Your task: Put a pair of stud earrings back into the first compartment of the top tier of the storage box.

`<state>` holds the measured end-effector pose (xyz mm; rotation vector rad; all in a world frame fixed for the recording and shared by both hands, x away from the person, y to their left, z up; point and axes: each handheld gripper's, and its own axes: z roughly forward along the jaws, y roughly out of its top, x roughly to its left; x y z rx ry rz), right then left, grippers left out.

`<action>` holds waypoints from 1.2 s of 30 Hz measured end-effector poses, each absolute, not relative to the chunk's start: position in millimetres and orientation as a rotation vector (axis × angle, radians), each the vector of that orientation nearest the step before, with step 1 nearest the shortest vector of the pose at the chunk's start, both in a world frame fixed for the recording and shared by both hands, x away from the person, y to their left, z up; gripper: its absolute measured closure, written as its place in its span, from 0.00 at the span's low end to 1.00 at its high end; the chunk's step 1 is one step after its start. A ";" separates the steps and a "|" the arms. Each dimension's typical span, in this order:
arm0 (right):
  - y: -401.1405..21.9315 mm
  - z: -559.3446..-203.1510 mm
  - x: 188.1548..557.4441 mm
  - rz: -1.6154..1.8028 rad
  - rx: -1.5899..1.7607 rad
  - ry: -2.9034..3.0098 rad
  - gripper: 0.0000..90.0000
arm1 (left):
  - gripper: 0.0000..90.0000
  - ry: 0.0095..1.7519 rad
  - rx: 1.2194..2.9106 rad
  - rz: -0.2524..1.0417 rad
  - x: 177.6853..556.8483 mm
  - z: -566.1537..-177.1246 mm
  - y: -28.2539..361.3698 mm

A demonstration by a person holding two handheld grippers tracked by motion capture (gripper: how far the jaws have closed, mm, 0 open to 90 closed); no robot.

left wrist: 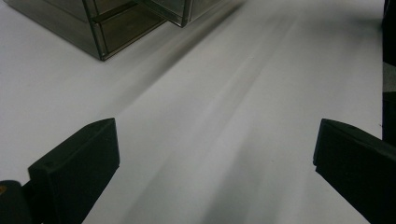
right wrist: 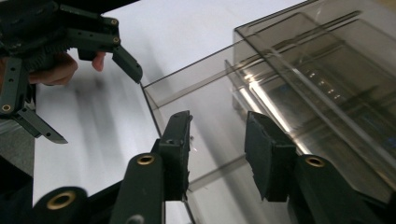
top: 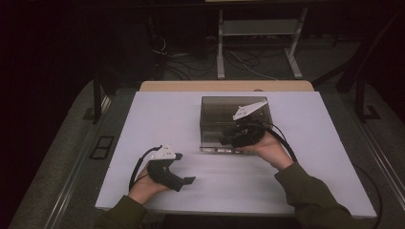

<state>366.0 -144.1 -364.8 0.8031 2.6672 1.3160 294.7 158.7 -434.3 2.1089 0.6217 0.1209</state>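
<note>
While the left gripper (top: 187, 180) rests wide open left of the box (top: 217, 114), the right gripper (right wrist: 217, 140) stands part-open over its drawer (right wrist: 187, 100), gripping nothing.

We've got olive-green sleeves (top: 310, 191), black grippers with brass-ringed screw holes, grey three-cornered plates on top (top: 249, 110), black cables trailing.

The left gripper (top: 188, 180) sits low at the near left, jaws spread wide and pointing right, its hand (top: 145, 188) gripping from below. The right gripper (right wrist: 217, 140), farther off and right of centre, points left with jaws partly apart.
</note>
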 end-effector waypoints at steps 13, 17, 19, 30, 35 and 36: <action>-184.7 -354.4 361.3 1.327 0.874 2.614 0.56 | 0.00 0.623 2.110 0.121 294.8 -434.5 158.6; -197.4 -351.3 359.1 1.321 0.881 2.598 0.54 | 0.00 0.626 2.107 0.120 294.8 -434.5 158.9; -204.3 -350.0 358.1 1.319 0.891 2.592 0.52 | 0.00 0.625 2.108 0.120 294.8 -434.5 158.9; -243.4 -343.7 350.9 1.310 0.932 2.516 0.47 | 0.00 0.624 2.112 0.120 294.8 -434.6 158.6; -260.8 -345.4 348.9 1.293 0.961 2.490 0.46 | 0.00 0.627 2.109 0.115 294.3 -435.1 158.3; -264.5 -346.1 348.3 1.288 0.978 2.484 0.46 | 0.00 0.626 2.110 0.116 294.3 -435.0 158.3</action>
